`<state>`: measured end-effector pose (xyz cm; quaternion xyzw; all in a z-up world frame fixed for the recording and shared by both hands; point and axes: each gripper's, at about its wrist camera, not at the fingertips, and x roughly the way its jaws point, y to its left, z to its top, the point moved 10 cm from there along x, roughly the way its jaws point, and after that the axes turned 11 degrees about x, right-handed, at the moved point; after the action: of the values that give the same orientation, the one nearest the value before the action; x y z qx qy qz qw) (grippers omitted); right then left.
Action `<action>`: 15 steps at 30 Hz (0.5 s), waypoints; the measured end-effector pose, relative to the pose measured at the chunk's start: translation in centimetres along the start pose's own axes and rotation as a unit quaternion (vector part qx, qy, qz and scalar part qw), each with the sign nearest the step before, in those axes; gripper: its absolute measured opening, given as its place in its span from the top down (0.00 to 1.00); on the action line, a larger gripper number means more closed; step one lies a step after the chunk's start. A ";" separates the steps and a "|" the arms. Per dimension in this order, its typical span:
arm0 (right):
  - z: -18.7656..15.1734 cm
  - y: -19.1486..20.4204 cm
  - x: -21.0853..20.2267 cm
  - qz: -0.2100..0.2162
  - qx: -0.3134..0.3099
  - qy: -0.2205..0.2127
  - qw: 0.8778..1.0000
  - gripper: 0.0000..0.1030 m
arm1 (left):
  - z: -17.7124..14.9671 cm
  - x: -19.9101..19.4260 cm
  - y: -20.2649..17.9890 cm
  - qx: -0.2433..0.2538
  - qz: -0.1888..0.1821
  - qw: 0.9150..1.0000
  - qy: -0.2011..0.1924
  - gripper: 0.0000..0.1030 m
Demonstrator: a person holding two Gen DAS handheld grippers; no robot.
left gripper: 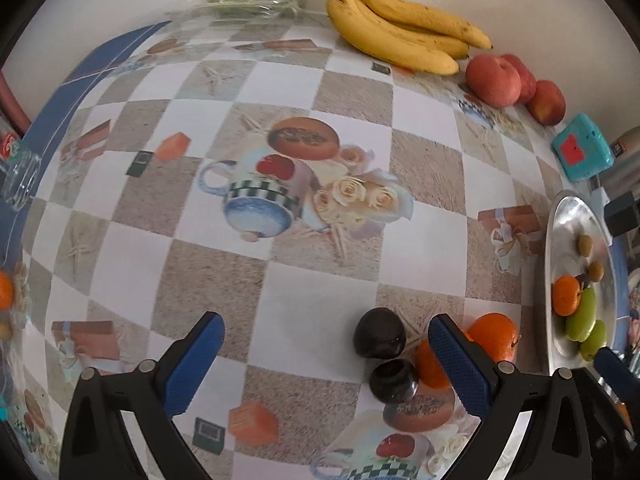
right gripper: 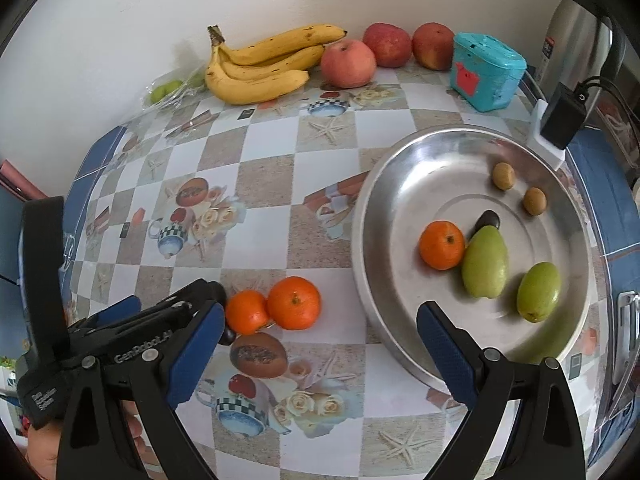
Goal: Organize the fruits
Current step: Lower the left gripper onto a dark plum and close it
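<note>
Left hand-held gripper (left gripper: 326, 364) spread wide, empty, low over the worktop (left gripper: 280, 304); 2 dark plums (left gripper: 380, 338) sit just inside its right finger, 2 oranges (right gripper: 294, 302) touching beside them. Right hand-held gripper (right gripper: 320, 354) also wide apart, empty, at the metal tray (right gripper: 400, 168) rim. Tray holds 1 orange (right gripper: 441, 245), 2 green fruits (right gripper: 485, 268). Bananas (right gripper: 260, 66), peaches (right gripper: 348, 63) by wall.

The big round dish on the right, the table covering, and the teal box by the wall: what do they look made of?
Dish: looks like bare metal, probably steel or aluminium; silvery, shiny, with blurred reflections and bright glare streaks.
Table covering: seems a printed plastic or oilcloth sheet; smooth, with checks, cups and roses printed flat, slight sheen.
Teal box: likely moulded plastic; even colour, rounded edges, matte to semi-gloss.
</note>
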<state>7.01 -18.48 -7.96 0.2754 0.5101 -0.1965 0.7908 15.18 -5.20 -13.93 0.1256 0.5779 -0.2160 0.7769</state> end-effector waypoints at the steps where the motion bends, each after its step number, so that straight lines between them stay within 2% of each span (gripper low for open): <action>1: 0.0 -0.1 0.0 -0.001 0.001 0.000 1.000 0.06 | 0.0 0.2 -0.2 0.004 0.004 1.000 0.001 0.00; 5: 0.2 -0.6 -0.2 -0.002 0.004 -0.002 1.000 0.06 | 0.2 1.0 -0.2 0.018 0.041 0.999 0.010 0.00; 12: 0.2 -0.3 -0.1 0.000 0.001 0.000 1.000 0.06 | 0.0 0.8 0.9 -0.003 0.035 0.999 0.013 0.00; 15: 0.1 -0.1 -0.1 0.000 -0.002 0.001 1.000 0.06 | 0.0 -0.1 2.2 -0.011 0.047 0.999 0.003 0.00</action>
<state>6.96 -18.63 -7.92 0.2744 0.5114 -0.1952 0.7906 16.20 -3.21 -13.94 0.1451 0.5763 -0.1728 0.7855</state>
